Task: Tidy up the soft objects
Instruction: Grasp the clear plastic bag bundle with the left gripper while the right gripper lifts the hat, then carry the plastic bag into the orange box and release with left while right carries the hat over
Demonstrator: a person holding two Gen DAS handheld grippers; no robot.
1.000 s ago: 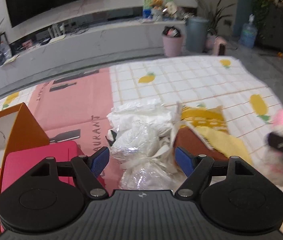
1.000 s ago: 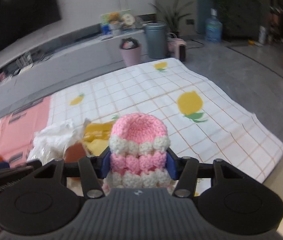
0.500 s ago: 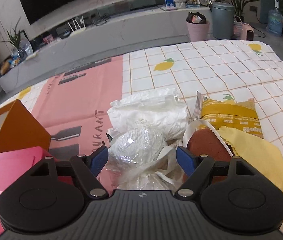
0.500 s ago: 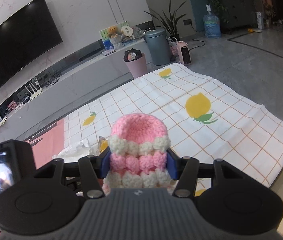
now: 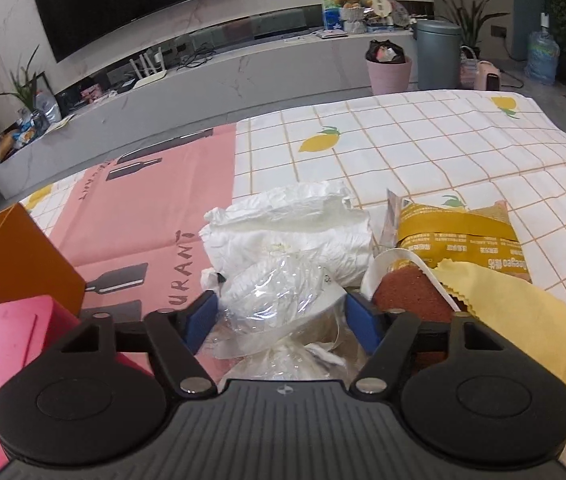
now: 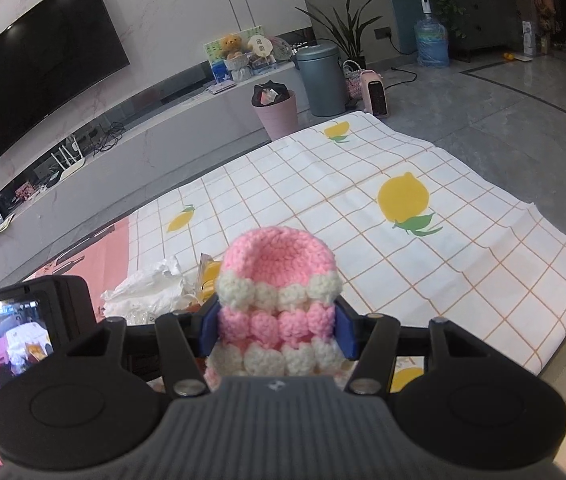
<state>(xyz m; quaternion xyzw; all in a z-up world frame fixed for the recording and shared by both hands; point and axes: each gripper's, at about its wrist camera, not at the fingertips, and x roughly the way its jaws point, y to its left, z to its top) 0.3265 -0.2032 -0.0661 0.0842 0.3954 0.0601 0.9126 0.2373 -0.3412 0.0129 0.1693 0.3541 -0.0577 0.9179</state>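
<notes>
Blue pads of the left gripper [image 5: 281,322] flank a crinkled clear plastic bag [image 5: 279,300] at lower centre of the left wrist view. Jaws have just been closing, bag between them; left pad [image 5: 199,322] touches the film, right pad [image 5: 361,328] stands just beside it. No firm pinch seen yet, so recorded as released.

Behind the bag, touching it: white crumpled bundle [image 5: 287,228]. To the right, a brown pad [image 5: 413,292] with a white strip over it, a yellow snack packet [image 5: 455,240] and a yellow zigzag-edged cloth [image 5: 515,320], all crowded against the right finger. Lower left: pink box [image 5: 7,344] and an orange flap [image 5: 15,260]. Everything lies on the lemon-check cloth [image 5: 423,152], with a pink mat [image 5: 139,208] alongside.

Right wrist view: right gripper [image 6: 277,328] is clenched on a pink and white crochet piece [image 6: 277,280], pads pressing its middle band, held above the cloth at frame centre. Left gripper's camera screen [image 6: 11,340] shows at lower left.
</notes>
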